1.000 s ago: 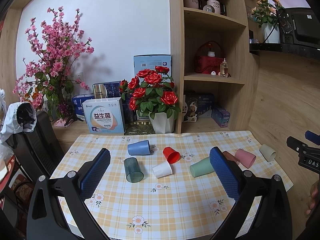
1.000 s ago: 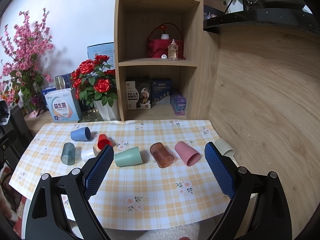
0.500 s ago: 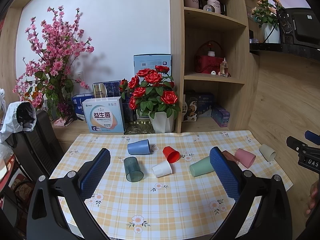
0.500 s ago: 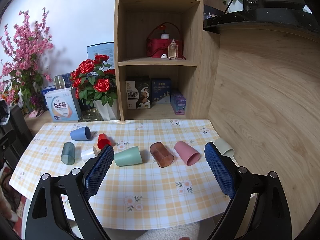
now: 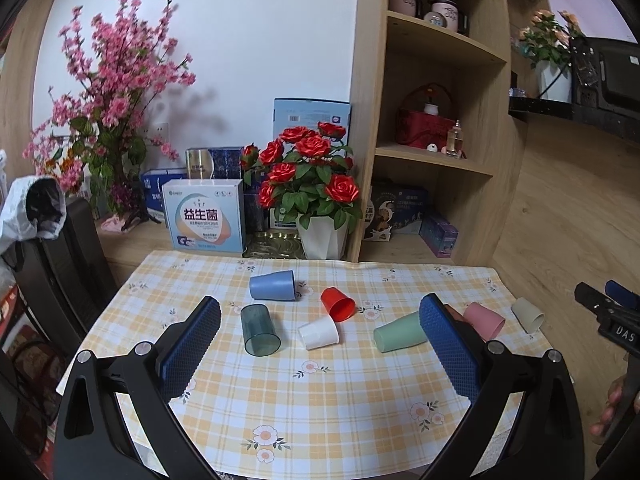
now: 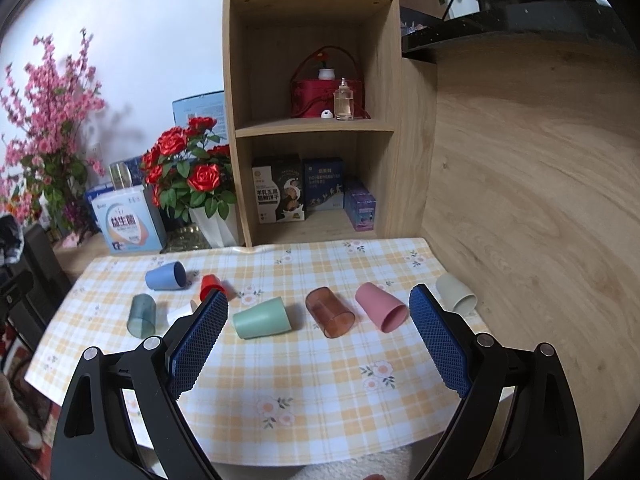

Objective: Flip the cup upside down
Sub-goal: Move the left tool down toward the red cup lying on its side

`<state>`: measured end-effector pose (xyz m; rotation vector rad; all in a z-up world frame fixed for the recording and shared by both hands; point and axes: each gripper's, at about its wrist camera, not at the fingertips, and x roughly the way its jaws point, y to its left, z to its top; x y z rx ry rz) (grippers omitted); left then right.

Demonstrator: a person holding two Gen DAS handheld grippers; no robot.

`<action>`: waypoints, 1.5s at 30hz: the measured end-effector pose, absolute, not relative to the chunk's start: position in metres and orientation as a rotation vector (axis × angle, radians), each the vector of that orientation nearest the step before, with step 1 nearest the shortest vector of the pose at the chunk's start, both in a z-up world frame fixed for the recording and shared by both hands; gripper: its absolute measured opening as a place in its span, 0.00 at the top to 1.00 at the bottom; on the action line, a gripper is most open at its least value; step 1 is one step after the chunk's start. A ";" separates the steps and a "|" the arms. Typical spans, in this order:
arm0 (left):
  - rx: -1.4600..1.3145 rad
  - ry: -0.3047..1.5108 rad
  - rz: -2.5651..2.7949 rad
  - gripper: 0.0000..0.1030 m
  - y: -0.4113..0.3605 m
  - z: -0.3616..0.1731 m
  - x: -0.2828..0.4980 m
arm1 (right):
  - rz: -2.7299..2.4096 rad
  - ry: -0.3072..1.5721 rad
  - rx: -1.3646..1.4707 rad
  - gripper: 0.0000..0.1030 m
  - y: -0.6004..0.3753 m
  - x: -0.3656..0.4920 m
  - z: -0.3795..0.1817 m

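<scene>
Several plastic cups lie on their sides on a checked tablecloth (image 5: pixel 320 400): blue (image 5: pixel 273 285), smoky grey (image 5: pixel 260 330), red (image 5: pixel 338 304), white (image 5: pixel 319 332), green (image 5: pixel 400 332), pink (image 5: pixel 484 320) and beige (image 5: pixel 528 314). In the right wrist view I see the green cup (image 6: pixel 262 318), a brown clear cup (image 6: pixel 330 312), the pink cup (image 6: pixel 382 306) and the beige cup (image 6: pixel 456 294). My left gripper (image 5: pixel 320 312) is open and empty above the table's near part. My right gripper (image 6: pixel 318 300) is open and empty, short of the middle cups.
A white pot of red roses (image 5: pixel 316 200), boxes (image 5: pixel 208 216) and a pink blossom branch (image 5: pixel 108 112) stand behind the table. A wooden shelf unit (image 6: pixel 312 120) rises at the back. A black chair (image 5: pixel 60 264) is on the left. A wood wall (image 6: pixel 540 200) is on the right.
Both grippers hold almost still; the views shift only slightly. No cup has moved.
</scene>
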<state>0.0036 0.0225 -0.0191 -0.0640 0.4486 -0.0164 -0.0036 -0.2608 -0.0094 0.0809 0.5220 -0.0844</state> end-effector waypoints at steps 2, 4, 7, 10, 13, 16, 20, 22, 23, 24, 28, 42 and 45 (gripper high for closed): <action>-0.060 0.467 -0.011 0.06 0.025 -0.025 0.008 | -0.063 0.521 0.122 0.13 -0.265 -0.001 -0.014; -0.054 0.491 -0.007 0.06 0.030 -0.033 0.014 | -0.065 0.525 0.155 0.13 -0.270 0.004 -0.019; -0.059 0.531 -0.008 0.06 0.040 -0.047 0.026 | -0.078 0.540 0.184 0.13 -0.275 0.015 -0.032; -0.056 0.579 0.007 0.06 0.051 -0.061 0.042 | -0.078 0.574 0.209 0.13 -0.279 0.028 -0.048; -0.071 0.630 0.020 0.06 0.062 -0.075 0.061 | -0.070 0.616 0.224 0.13 -0.282 0.044 -0.065; -0.114 0.681 0.021 0.06 0.073 -0.084 0.083 | -0.068 0.658 0.228 0.13 -0.282 0.062 -0.083; -0.148 0.738 0.021 0.06 0.079 -0.096 0.111 | -0.057 0.709 0.237 0.13 -0.285 0.082 -0.102; -0.154 0.762 0.021 0.06 0.078 -0.102 0.124 | -0.085 0.727 0.227 0.13 -0.287 0.090 -0.111; -0.157 0.773 0.022 0.06 0.078 -0.104 0.130 | -0.103 0.734 0.213 0.13 -0.288 0.093 -0.114; -0.162 0.787 0.023 0.06 0.077 -0.107 0.136 | -0.127 0.741 0.202 0.13 -0.290 0.096 -0.118; -0.189 0.834 0.016 0.06 0.073 -0.118 0.160 | -0.154 0.776 0.222 0.13 -0.303 0.104 -0.134; -0.414 1.139 -0.064 0.15 0.043 -0.188 0.312 | -0.153 0.869 0.243 0.13 -0.319 0.142 -0.174; -0.522 1.239 -0.081 0.22 0.040 -0.214 0.357 | -0.148 0.880 0.226 0.13 -0.317 0.147 -0.177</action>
